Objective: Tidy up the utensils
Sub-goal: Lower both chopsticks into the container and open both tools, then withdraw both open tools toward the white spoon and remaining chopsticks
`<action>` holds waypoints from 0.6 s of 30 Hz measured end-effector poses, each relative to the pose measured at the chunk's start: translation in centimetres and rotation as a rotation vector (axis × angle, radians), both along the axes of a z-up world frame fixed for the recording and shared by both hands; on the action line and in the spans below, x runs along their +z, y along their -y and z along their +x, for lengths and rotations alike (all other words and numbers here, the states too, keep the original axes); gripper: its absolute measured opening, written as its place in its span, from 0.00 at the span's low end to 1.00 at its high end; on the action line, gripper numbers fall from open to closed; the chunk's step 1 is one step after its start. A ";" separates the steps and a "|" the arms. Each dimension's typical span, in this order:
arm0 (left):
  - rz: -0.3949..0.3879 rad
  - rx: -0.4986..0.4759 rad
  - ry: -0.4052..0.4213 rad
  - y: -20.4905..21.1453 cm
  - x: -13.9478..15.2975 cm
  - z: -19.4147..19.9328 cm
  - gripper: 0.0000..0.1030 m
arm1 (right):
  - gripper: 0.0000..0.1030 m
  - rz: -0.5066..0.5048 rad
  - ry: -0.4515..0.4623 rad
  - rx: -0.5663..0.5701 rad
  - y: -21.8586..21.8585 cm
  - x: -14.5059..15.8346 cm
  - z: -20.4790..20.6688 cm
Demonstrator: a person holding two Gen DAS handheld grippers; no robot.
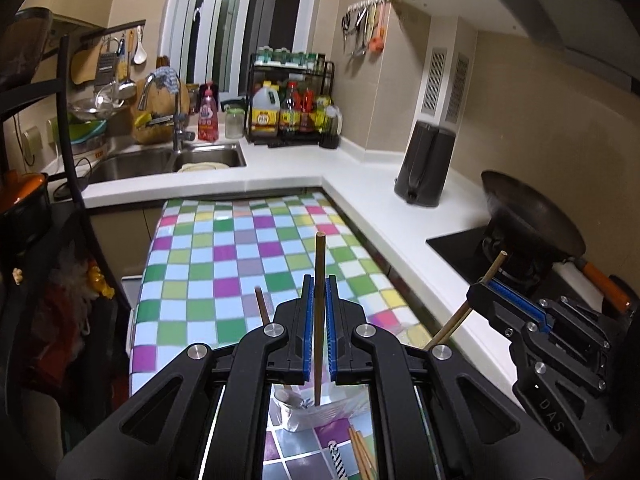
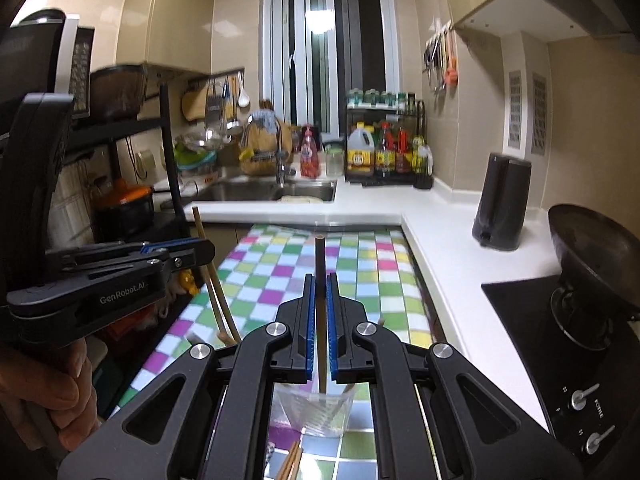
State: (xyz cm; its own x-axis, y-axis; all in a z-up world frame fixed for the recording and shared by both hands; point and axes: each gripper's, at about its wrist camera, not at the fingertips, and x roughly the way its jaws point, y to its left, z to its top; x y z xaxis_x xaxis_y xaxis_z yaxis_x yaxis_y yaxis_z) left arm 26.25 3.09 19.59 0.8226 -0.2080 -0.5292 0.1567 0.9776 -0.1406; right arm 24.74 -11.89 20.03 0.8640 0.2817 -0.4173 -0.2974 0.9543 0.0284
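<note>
Two grippers up over the checkered tablecloth [image 1: 224, 264], each with 1 chopstick. Left gripper [image 1: 319, 292] clamped tight on a brown chopstick [image 1: 319, 264], blue pads pressed against it from both sides, stick standing upright with its top poking above the fingertips and its lower end hanging over a white cup [image 1: 296, 412] with something spoon-like in it. Another dark stick [image 1: 262, 306] peeking up just left of the fingers, can't tell what's holding it. Right gripper [image 2: 320, 292] same deal: shut on a darker chopstick [image 2: 320, 256], upright, lower end dangling inside or right above a clear plastic cup [image 2: 316, 408], hard to say which. More loose chopsticks [image 2: 292, 462] lying on the cloth near that cup, at the bottom edge. In the right wrist view, left gripper seen side-on with a hand [image 2: 44, 396] wrapped around its grip. Kitchen stuff all around: sink [image 1: 160, 160] at the back, bottle rack [image 1: 292, 100] by the window, black kettle [image 1: 426, 164] on the white counter [image 1: 360, 184], wok [image 1: 532, 216] on the stove to the right.
</note>
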 end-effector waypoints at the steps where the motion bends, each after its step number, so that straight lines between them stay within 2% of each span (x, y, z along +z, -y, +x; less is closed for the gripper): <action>1: 0.000 0.000 -0.009 0.0 -0.4 0.1 0.06 | 0.06 -0.006 -0.005 0.000 -0.1 -0.3 0.0; 4: 0.015 0.002 -0.030 0.0 -1.1 0.2 0.06 | 0.10 -0.033 -0.007 -0.002 -0.3 -0.7 -0.2; 6: 0.015 0.011 -0.023 0.0 -1.0 -0.2 0.17 | 0.21 -0.035 0.004 -0.016 -0.2 -0.5 -0.5; 7: 0.015 0.017 -0.012 -0.1 -0.8 -0.4 0.30 | 0.30 -0.031 0.011 -0.025 0.0 -0.2 -0.7; 8: 0.014 0.022 0.000 0.0 -0.5 -0.7 0.32 | 0.35 -0.028 0.019 -0.034 0.2 0.0 -1.0; 12: 0.030 0.052 0.066 -0.1 1.3 -2.7 0.34 | 0.39 -0.026 0.058 -0.057 0.9 1.5 -2.6; 15: 0.035 0.083 0.129 -0.3 3.0 -5.3 0.42 | 0.54 -0.019 0.120 -0.073 1.4 2.9 -5.0; 17: 0.033 0.096 0.167 -0.3 3.7 -7.1 0.55 | 0.73 -0.012 0.168 -0.086 1.8 3.7 -6.8; 18: 0.034 0.102 0.187 -0.3 4.0 -8.2 0.57 | 0.79 -0.009 0.195 -0.091 2.0 4.1 -8.1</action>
State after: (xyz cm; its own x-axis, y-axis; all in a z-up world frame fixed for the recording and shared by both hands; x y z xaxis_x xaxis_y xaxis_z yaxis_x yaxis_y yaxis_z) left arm 18.08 3.42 23.61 0.9230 -0.1036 -0.3706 0.0772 0.9933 -0.0854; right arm 16.69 -13.90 24.09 0.9502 0.1964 -0.2421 -0.2095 0.9774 -0.0294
